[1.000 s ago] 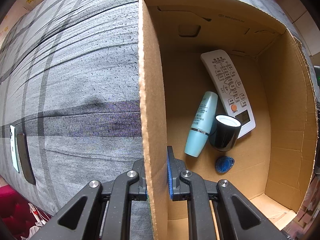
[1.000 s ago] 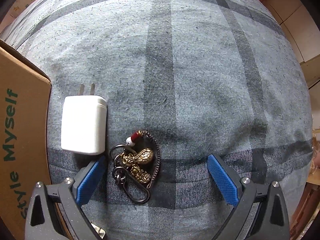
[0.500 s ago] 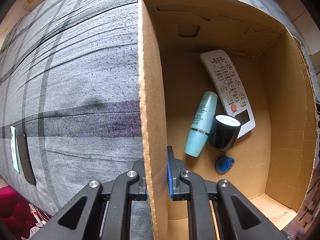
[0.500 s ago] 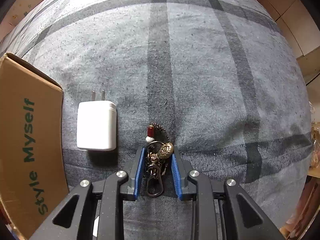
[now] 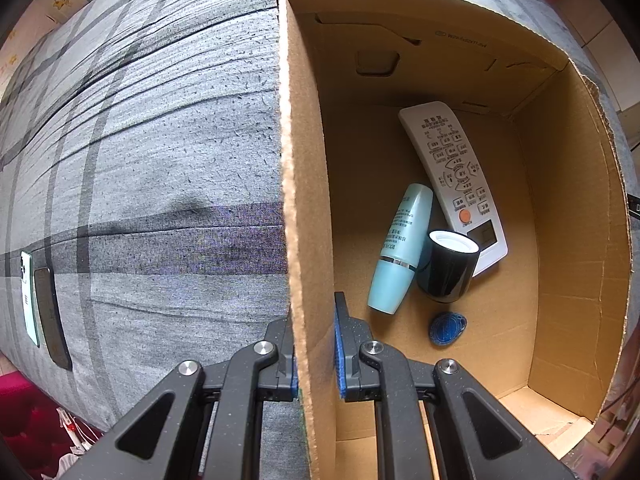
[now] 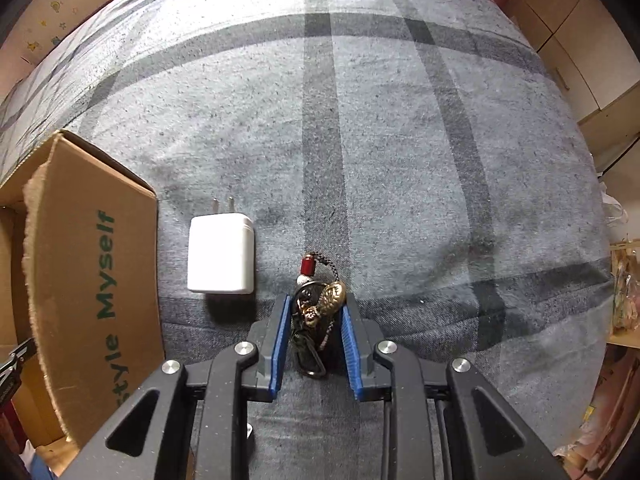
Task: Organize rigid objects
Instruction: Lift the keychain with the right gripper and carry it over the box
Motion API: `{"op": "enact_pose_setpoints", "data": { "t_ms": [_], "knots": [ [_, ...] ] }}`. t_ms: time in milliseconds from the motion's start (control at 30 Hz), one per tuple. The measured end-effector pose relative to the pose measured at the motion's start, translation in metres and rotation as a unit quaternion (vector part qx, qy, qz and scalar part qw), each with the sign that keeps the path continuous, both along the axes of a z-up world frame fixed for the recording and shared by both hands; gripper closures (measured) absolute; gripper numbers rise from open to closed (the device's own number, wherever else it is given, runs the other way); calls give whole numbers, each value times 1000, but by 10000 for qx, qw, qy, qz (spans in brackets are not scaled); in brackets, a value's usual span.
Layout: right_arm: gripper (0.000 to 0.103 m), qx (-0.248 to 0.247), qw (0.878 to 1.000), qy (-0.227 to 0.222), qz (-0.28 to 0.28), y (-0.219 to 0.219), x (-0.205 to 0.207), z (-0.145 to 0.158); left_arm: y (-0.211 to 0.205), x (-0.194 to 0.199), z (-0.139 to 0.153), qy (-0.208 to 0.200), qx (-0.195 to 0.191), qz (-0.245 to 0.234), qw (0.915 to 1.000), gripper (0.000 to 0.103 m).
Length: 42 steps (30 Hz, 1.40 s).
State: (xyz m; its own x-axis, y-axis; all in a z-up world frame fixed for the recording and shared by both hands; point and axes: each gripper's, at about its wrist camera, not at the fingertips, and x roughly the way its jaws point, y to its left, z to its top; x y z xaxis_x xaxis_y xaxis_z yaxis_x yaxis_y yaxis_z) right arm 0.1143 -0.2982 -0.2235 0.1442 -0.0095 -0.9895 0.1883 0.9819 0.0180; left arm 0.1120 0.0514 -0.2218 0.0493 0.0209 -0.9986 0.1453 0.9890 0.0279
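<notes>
The left gripper (image 5: 316, 344) clamps the box (image 5: 304, 200) wall. Inside lie a remote (image 5: 452, 172), a bottle (image 5: 402, 248), a black cap (image 5: 448, 266) and a blue tag (image 5: 447, 328).

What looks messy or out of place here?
Inside the cardboard box, the teal bottle and black cup lie tipped against the remote. Its torn rim looks frayed. The white charger lies outside.

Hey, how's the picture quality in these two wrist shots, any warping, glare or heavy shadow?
Left wrist view: strong fisheye bend, the cardboard box wall curves; even light inside, small shine on the black cup; the left gripper is sharp. Right wrist view: plaid cloth bulges like a dome, corners dark; keychain between the right gripper pads is shadowed below.
</notes>
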Motion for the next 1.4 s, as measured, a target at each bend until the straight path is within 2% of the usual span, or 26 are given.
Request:
{"op": "enact_pose_setpoints", "data": {
  "t_ms": [400,767,1400],
  "knots": [
    [77,13,9999,-168,-27,1,-19,26,-2,-1,2,-30,13,-62,10000,90],
    [77,1,9989,-440,147,19,-29,64,-3,-3,1,-51,17,-111,9999,90],
    [77,194,9922,-755,973,98,-36,127,-2,-5,3,-75,-23,-151,9999,90]
  ]
}}
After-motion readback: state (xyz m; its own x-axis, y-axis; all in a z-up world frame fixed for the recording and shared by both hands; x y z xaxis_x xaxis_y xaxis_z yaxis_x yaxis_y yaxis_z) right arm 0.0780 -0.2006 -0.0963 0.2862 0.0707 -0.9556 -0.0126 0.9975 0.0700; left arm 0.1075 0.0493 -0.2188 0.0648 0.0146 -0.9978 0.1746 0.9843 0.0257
